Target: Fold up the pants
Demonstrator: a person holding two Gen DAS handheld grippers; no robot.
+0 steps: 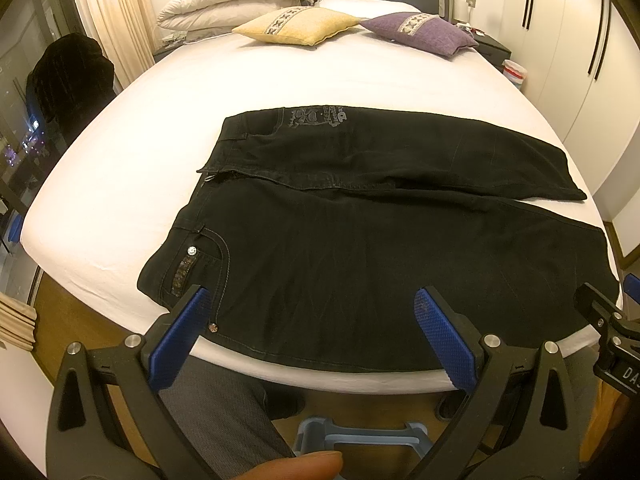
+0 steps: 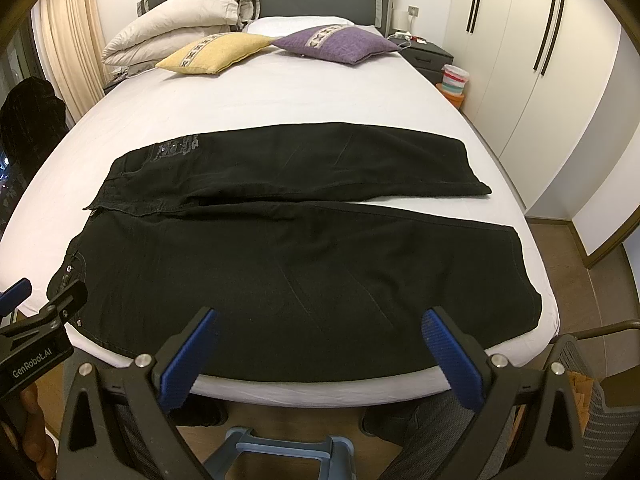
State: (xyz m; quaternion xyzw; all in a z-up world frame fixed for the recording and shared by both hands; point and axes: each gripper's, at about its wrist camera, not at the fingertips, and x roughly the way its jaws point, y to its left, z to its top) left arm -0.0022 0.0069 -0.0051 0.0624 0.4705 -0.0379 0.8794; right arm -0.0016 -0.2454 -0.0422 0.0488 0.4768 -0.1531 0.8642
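Nearest my left camera, the left gripper [image 1: 312, 308] hangs with its blue pads [image 1: 182, 336] spread wide, holding nothing, just over the near hem of the black pants [image 1: 360, 264]. My right gripper [image 2: 318, 330] is likewise spread and empty. The pants lie flat across the foot of the white bed [image 2: 260, 92], waistband toward nine o'clock, legs toward three. At twelve o'clock sit a yellow cushion [image 2: 212, 54] and a purple cushion [image 2: 332, 42].

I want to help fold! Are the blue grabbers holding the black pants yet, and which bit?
Nothing is held. The left gripper and right gripper are both open, near the edge of the black pants lying flat on the bed.
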